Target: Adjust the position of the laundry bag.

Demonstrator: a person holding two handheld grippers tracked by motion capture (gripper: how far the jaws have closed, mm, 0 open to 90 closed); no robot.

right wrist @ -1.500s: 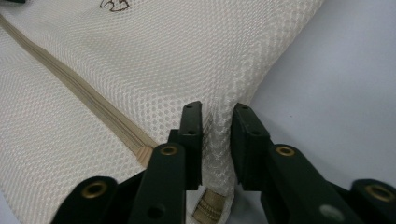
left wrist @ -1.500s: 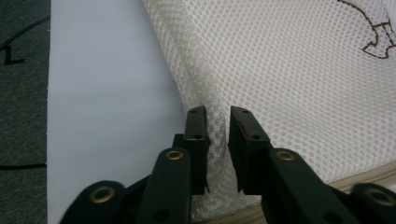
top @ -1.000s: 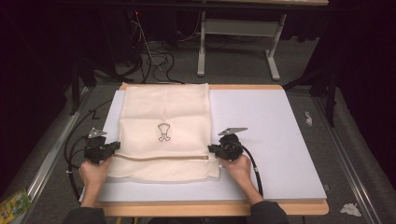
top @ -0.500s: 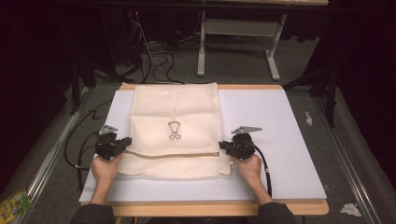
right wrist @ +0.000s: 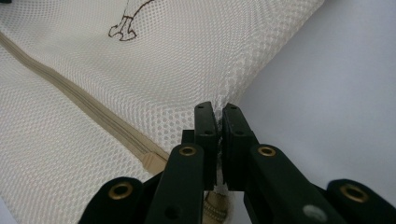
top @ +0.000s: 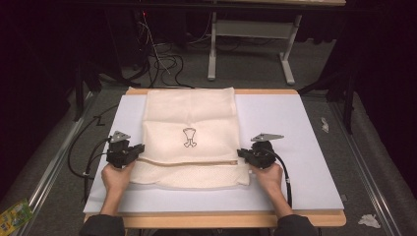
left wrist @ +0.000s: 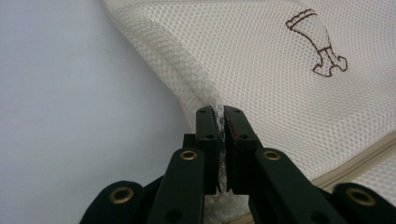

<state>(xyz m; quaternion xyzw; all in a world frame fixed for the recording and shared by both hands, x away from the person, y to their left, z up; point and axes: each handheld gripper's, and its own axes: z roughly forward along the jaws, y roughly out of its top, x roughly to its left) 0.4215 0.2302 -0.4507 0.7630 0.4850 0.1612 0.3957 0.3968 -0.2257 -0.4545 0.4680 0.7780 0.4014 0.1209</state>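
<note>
Cream mesh laundry bag (top: 189, 137) lies flat, mid-desk, long axis running away from person, zip band crosswise near front. Left hand-held gripper (top: 133, 151) pinches left edge; right hand-held gripper (top: 246, 155) pinches right edge, both clamped on mesh. Fold probably starting. White desk (top: 290, 128) bare rightward, far edge close.

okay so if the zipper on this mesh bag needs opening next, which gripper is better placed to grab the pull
Likely the right gripper: a brass zipper end sits just below its jaws. Both it and the left gripper are shut on the mesh bag.
</note>
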